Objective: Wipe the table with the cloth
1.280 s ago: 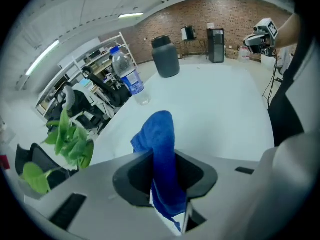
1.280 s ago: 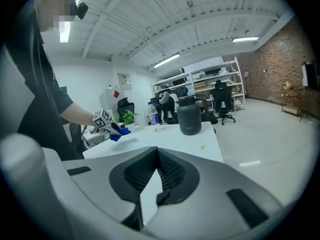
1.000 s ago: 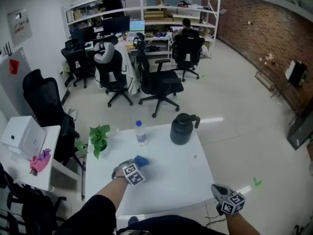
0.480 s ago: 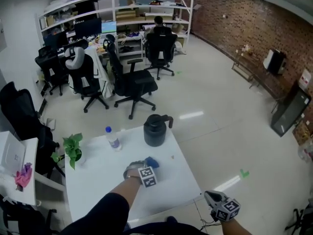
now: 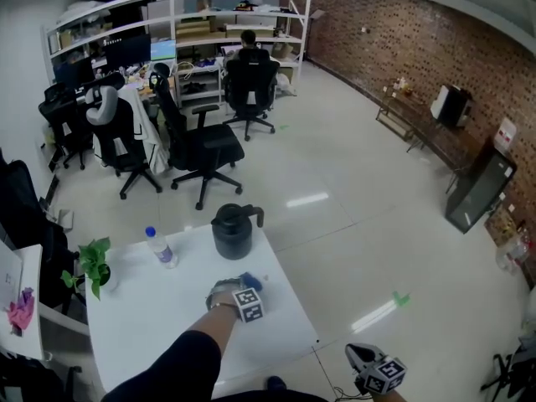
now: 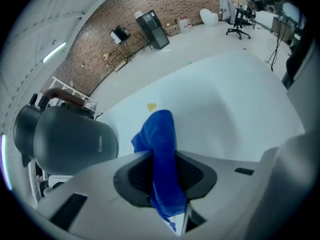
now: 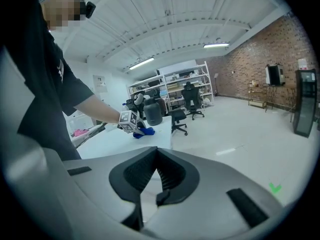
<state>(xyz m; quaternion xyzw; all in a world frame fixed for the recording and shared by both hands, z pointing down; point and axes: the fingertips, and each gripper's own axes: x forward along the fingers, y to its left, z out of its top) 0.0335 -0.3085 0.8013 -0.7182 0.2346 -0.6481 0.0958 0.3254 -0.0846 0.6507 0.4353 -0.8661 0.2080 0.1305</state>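
My left gripper (image 5: 240, 290) is shut on a bunched blue cloth (image 5: 249, 281), pressing it down on the white table (image 5: 151, 325) near the right edge, just in front of the black jug (image 5: 233, 231). In the left gripper view the cloth (image 6: 160, 129) stands pinched between the two pads of that gripper (image 6: 163, 156), with the tabletop (image 6: 225, 99) and a small yellow spot (image 6: 151, 106) beyond. My right gripper (image 5: 365, 365) hangs off the table's right side, low over the floor. Its jaws (image 7: 157, 153) are shut, with nothing between them.
A clear water bottle (image 5: 159, 248) and a small potted plant (image 5: 92, 266) stand at the table's far left. The jug (image 6: 65, 139) is close to the left of the cloth. Office chairs (image 5: 201, 149) and desks fill the room behind; bare floor lies to the right.
My left gripper has slid the cloth rightward across the table, toward its right edge and nearer the jug. The right gripper stays low off the table's right side.
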